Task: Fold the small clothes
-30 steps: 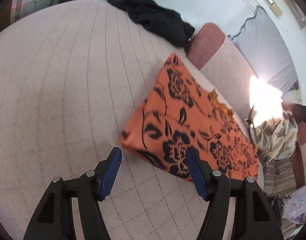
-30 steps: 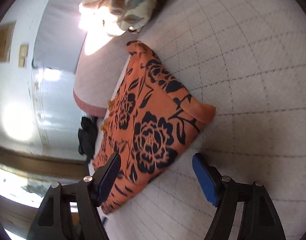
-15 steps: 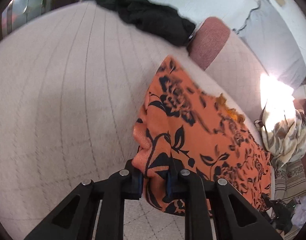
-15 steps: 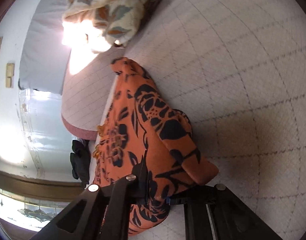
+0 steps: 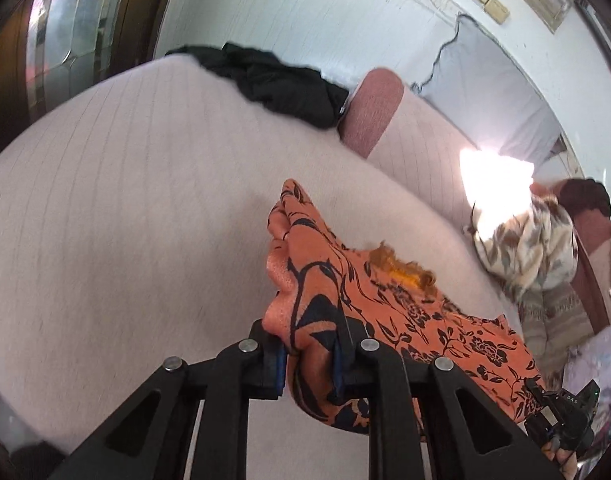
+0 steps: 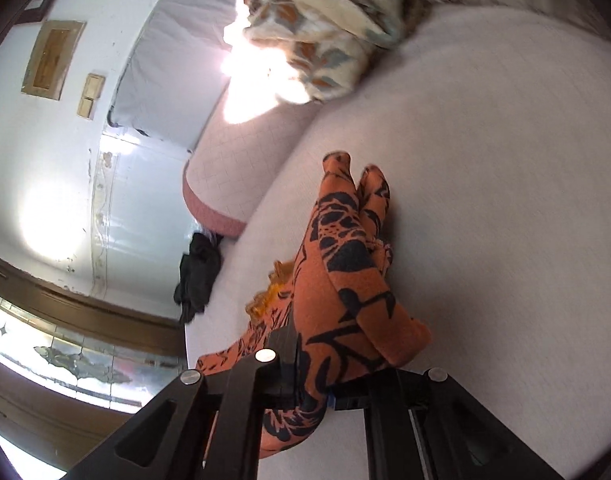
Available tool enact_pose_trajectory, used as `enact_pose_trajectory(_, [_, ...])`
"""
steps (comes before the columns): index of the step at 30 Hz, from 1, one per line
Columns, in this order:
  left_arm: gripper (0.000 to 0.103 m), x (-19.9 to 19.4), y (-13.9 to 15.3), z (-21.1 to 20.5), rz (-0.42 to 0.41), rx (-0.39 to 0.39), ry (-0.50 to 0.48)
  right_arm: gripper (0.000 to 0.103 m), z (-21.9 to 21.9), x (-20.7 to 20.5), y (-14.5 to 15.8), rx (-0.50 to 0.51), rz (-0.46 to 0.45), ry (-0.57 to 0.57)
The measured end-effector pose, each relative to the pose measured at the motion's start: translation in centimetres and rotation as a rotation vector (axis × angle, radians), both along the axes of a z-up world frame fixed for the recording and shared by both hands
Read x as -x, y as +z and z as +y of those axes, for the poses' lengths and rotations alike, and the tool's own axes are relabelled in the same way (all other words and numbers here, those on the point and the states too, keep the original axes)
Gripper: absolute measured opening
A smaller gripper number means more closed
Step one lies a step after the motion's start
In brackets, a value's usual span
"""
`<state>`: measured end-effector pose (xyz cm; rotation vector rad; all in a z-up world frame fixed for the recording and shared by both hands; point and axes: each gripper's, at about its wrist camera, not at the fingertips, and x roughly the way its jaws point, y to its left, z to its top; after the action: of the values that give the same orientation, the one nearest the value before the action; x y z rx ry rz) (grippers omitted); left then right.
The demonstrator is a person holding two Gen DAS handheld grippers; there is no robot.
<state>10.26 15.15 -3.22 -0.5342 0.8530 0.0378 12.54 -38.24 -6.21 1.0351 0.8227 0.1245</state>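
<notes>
Both jaws clamped on the orange cloth (image 5: 385,312): left gripper (image 5: 309,360) and right gripper (image 6: 311,376) each pinch a near corner, raised off the bed (image 5: 125,200); the far edge rests mid-bed.

Risk: thin bunched pinch slips, so the fold skews.

Left view alone shows the cloth's full span; right view alone shows its doubled corner.
</notes>
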Motion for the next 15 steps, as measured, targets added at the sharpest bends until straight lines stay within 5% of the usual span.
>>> enact_pose_trajectory(4, [0.023, 4.1, -4.6, 0.1, 0.108, 0.004, 0.019, 0.013, 0.6, 7.5, -3.7, 0.004, 0.102, 0.003])
enact_pose_trajectory(8, [0.038, 3.4, -8.4, 1.5, 0.244, 0.023, 0.069, 0.022, -0.7, 9.7, -9.1, -0.036, 0.237, -0.037])
enact_pose_trajectory(9, [0.041, 3.6, -8.1, 1.9, 0.242, 0.048, 0.079, 0.030, -1.2, 10.1, -9.0, -0.028, 0.238, -0.050])
enact_pose_trajectory(12, [0.052, 4.5, -5.4, 2.9, 0.184, -0.038, 0.160, 0.030, -2.1, 10.9, -6.6, 0.072, 0.207, -0.056])
enact_pose_trajectory(15, [0.052, 5.1, -2.8, 3.6, 0.113, -0.076, 0.193, 0.030, -3.6, 11.8, -3.9, 0.172, 0.176, -0.125])
